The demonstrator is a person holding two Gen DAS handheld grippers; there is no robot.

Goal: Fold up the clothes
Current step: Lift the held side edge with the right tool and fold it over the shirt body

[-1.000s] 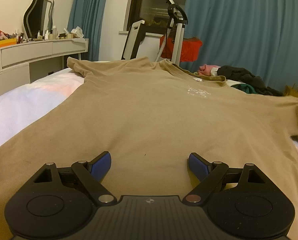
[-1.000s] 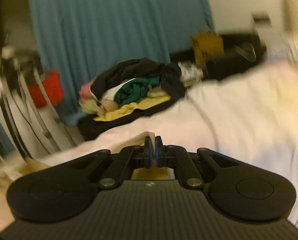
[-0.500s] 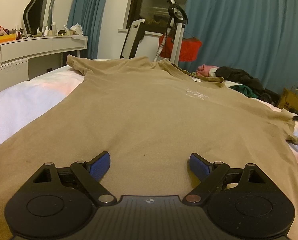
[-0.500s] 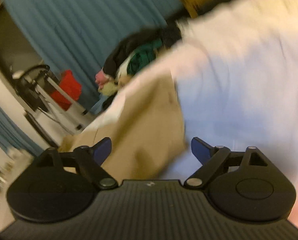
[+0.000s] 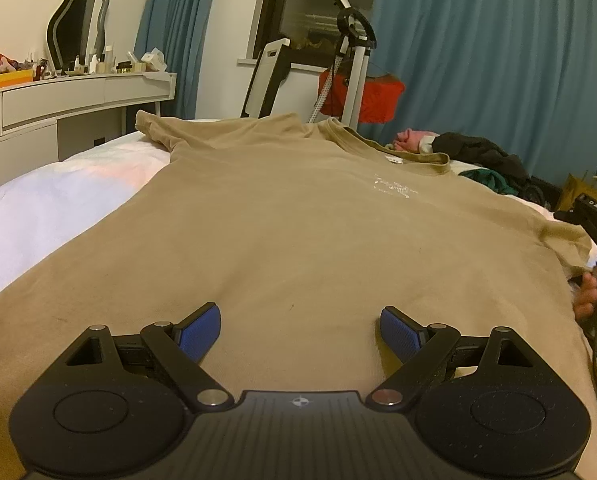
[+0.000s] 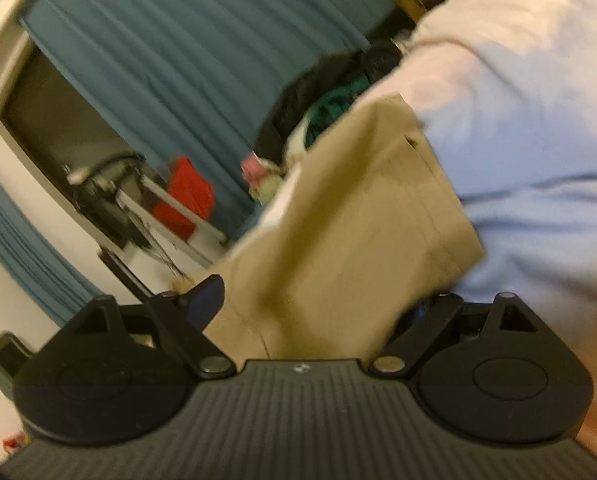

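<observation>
A tan T-shirt (image 5: 298, 208) lies spread flat, front up, on the bed, its collar at the far end. My left gripper (image 5: 299, 314) hovers open just over the shirt's near hem with nothing between its blue pads. In the tilted, blurred right wrist view, my right gripper (image 6: 314, 300) is open around the shirt's right sleeve (image 6: 358, 220). The cloth lies between the jaws and hides the right pad; no pad presses on it. A person's hand (image 5: 590, 288) on that gripper shows at the right edge of the left wrist view.
The pale bedsheet (image 5: 58, 200) is bare left of the shirt and right of the sleeve (image 6: 538, 120). A pile of dark, green and pink clothes (image 5: 482, 156) sits at the bed's far right. A white dresser (image 5: 70, 96) and a stand with a red bag (image 5: 362, 96) stand beyond the bed.
The right gripper went from shut to wide open, rolled and sank toward the sleeve, which now lies flat. The hand has come into the left wrist view. The left gripper stayed put.
</observation>
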